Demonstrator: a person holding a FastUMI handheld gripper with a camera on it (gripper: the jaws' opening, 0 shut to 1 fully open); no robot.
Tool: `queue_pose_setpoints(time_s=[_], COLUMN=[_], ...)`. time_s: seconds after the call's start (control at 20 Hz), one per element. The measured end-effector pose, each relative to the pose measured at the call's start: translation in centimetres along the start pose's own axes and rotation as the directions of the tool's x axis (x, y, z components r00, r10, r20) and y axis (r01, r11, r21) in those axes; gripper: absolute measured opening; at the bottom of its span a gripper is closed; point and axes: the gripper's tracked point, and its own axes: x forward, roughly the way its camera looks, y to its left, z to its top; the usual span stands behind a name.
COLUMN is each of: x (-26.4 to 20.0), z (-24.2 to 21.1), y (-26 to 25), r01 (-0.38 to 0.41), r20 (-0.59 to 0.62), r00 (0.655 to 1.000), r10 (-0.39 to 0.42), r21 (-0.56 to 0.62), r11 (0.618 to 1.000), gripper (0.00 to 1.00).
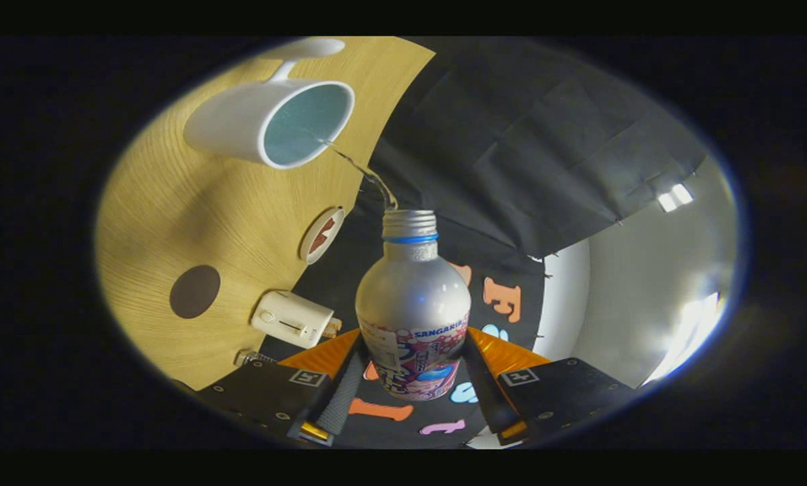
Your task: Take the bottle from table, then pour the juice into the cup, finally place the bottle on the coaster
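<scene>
silver bottle [413, 307]: uncapped, tipped, streaming into white cup [273, 122] | round coaster [322, 235] beside

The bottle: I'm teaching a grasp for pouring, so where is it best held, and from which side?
Grip the bottle low on its wide labelled body, fingers on opposite sides, as the gripper does now. The round body suits this, and the neck stays free to pour into the cup.

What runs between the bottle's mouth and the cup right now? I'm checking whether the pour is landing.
In the gripper view, a thin stream of juice arcs from the bottle, held between the fingers, to the rim of the white cup.
</scene>
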Motion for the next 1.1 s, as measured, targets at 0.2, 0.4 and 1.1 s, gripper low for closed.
queue_pose_setpoints(time_s=[0.2,0.4,1.1], x=[-0.2,0.0,0.7], z=[0.1,0.0,0.0], y=[0.0,-0.3,-0.9], r01=[0.010,0.015,0.060], r20=[0.014,0.025,0.073], r00=[1.000,1.000,0.996], r10=[-0.010,-0.014,-0.053], r21=[-0.012,-0.032,-0.092], r11=[1.000,0.999,0.994], gripper=[0.78,0.78,0.78])
